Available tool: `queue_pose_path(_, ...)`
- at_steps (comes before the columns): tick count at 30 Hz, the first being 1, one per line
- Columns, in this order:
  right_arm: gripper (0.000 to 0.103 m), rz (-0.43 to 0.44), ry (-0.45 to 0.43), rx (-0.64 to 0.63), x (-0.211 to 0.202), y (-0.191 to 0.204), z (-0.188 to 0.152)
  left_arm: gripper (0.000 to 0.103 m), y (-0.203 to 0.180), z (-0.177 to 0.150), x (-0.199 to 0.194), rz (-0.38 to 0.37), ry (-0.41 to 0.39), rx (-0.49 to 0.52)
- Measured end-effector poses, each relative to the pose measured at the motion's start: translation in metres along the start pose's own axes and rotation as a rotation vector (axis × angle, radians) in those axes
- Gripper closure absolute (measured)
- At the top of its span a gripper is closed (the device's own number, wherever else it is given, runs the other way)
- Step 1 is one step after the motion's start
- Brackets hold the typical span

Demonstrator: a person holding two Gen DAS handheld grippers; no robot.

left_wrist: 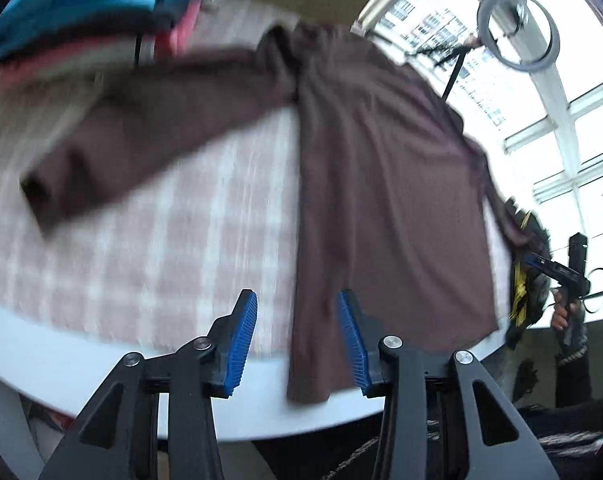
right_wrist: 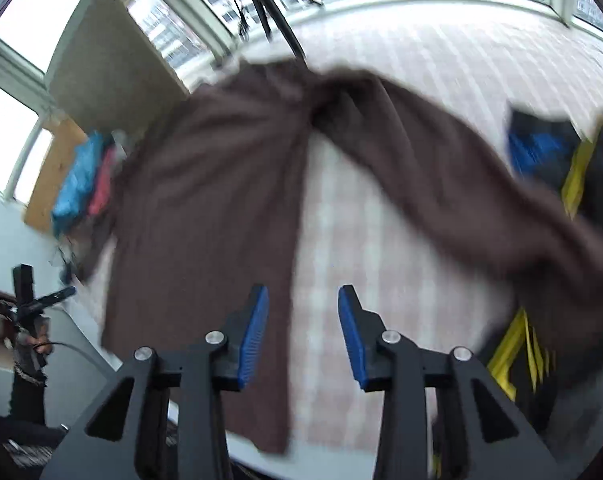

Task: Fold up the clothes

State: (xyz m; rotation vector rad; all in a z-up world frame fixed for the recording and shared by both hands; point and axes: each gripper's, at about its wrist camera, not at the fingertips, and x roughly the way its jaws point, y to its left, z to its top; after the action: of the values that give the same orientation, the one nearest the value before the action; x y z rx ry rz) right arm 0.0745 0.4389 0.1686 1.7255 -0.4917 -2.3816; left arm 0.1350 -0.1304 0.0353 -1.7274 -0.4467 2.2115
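Shirt (left_wrist: 381,184), brown and long-sleeved, lies spread on a checked cloth (left_wrist: 161,248) that covers a white table (left_wrist: 41,356). Its body runs lengthwise from the collar end at the far side to the hem at the near edge, where a corner of the hem hangs just over the rim. In the left wrist view one sleeve stretches out sideways to the left, cuff pointing towards the left edge; in the right wrist view the shirt (right_wrist: 205,208) has its other sleeve reaching off to the right, over a black and yellow garment (right_wrist: 581,168). A pile of clothes (left_wrist: 101,0) (blue on top, pink beneath) sits at the far left corner.

Left gripper (left_wrist: 297,340) hangs above the hem with its jaws partly apart and nothing between the blue pads. Right gripper (right_wrist: 303,336) is likewise partly apart and empty, above the cloth just beside the shirt's body. Both views are blurred.
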Motion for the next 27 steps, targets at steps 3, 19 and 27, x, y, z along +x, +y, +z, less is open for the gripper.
queue_pose_path(3, 0.067, -0.016, 0.051, 0.015, 0.023, 0.007, -0.042, 0.065, -0.002, -0.020, 0.020, 0.030, 0.022, -0.012)
queue_pose_path(19, 0.071, -0.074, 0.068, -0.156, 0.061, 0.051, -0.103, 0.096, -0.040, -0.046, 0.053, 0.116, 0.000, 0.115)
queue_pose_path(27, 0.097, -0.077, 0.008, -0.114, 0.038, 0.043, -0.100, 0.098, -0.044, -0.061, 0.037, 0.134, -0.025, 0.153)
